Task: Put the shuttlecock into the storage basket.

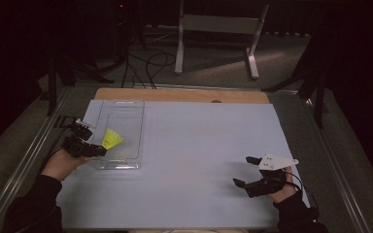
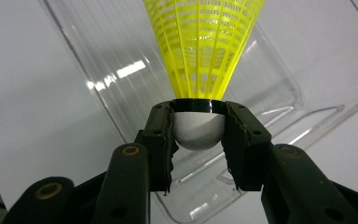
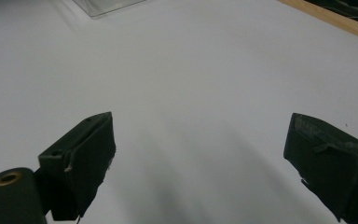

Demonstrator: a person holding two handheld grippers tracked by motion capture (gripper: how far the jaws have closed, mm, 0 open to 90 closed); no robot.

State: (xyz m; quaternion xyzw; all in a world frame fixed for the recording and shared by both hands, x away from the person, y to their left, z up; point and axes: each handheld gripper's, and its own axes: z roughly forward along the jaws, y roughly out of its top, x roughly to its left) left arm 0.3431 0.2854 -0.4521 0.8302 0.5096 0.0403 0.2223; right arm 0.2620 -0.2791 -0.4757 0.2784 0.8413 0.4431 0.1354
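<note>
Here, the yellow shuttlecock (image 2: 200, 46) is clamped by its white rounded cork (image 2: 198, 130) between the two black jaws of the left gripper (image 2: 198, 140), which press against the cork from both sides just below the black band at the base of the skirt. The mesh skirt points away from the gripper, and the shuttlecock is held over the clear plastic tray (image 1: 121, 109) that lies flat at the left side of the white table sheet (image 1: 199, 145). In the high view, the left gripper (image 1: 99, 148) sits at the tray's left edge with the shuttlecock (image 1: 111, 139) reaching in over the tray's near half. The right gripper (image 1: 242, 171) rests well apart at the right side of the sheet, its jaws spread wide with nothing between them. A strip of wooden tabletop (image 1: 175, 94) shows beyond the far edge of the sheet.
</note>
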